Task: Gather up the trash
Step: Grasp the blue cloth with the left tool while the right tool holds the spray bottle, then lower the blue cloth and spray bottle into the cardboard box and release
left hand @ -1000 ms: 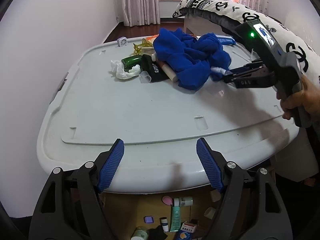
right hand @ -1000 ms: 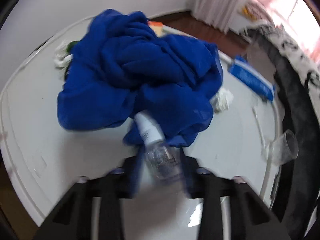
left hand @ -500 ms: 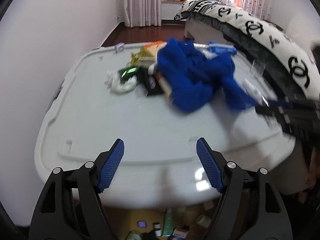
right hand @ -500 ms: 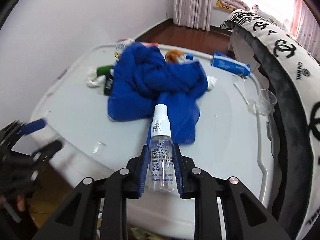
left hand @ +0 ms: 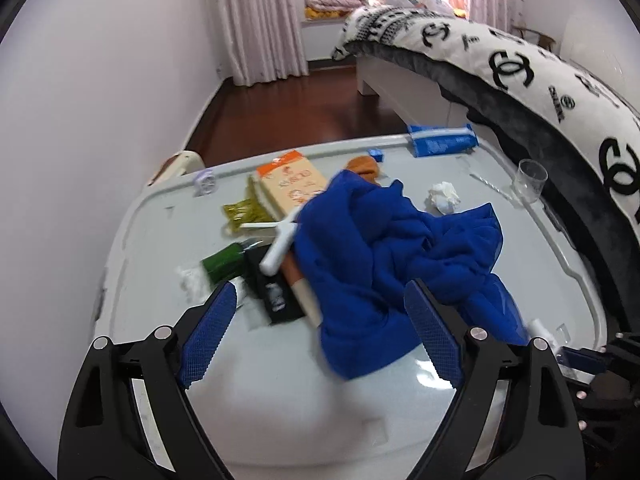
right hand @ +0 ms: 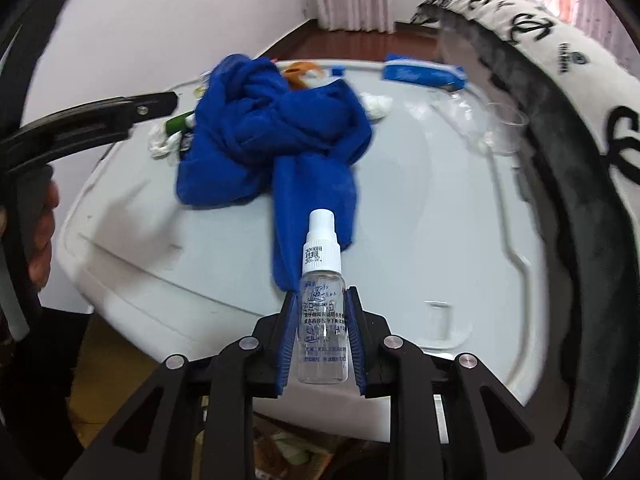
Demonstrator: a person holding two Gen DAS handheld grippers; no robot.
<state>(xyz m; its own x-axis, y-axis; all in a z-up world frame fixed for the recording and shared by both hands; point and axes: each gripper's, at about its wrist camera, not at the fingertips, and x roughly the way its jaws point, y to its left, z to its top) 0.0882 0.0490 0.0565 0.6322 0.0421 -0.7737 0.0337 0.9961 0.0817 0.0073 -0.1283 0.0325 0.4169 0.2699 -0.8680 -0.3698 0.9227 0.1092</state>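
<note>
My right gripper (right hand: 321, 312) is shut on a clear spray bottle (right hand: 322, 312) with a white cap, held above the near edge of the white bin lid (right hand: 420, 216). My left gripper (left hand: 320, 328) is open and empty, just over the lid (left hand: 280, 420) in front of a crumpled blue cloth (left hand: 396, 252). The cloth also shows in the right wrist view (right hand: 276, 132). Beside the cloth lie a green packet (left hand: 224, 262), a black packet (left hand: 272, 292), a white tissue wad (left hand: 443, 197) and an orange box (left hand: 292, 186).
A blue pack (left hand: 442, 142) and a clear plastic cup (left hand: 530, 181) sit at the lid's far right edge. A bed with a black-and-white blanket (left hand: 540, 76) runs along the right. A white wall (left hand: 80, 100) is on the left. Dark wood floor (left hand: 288, 108) lies beyond.
My right gripper pulled the spray bottle out from under the blue cloth and back to the lid's near edge. My left gripper moved forward over the lid toward the cloth.
</note>
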